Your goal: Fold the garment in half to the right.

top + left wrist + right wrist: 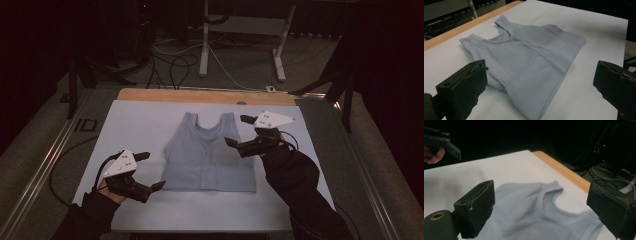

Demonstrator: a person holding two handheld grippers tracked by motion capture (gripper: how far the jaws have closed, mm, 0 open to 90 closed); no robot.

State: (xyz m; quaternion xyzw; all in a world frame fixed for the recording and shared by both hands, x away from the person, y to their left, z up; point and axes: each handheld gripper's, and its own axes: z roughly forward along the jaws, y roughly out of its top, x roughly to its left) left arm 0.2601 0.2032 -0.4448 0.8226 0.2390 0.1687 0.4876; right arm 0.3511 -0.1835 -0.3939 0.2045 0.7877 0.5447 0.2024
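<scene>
Your left claw [150, 171] hangs released, jaws spread wide, just beside the lower left corner of the pale blue tank top [209, 157]. The top lies flat at the middle of the white tabletop [135, 120], straps pointing away from you. Your right claw [239, 131] hovers released over its right shoulder strap.

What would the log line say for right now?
left gripper: open, beside top's lower left corner | right gripper: open, by right strap | grey tank top: flat on white sheet
</scene>
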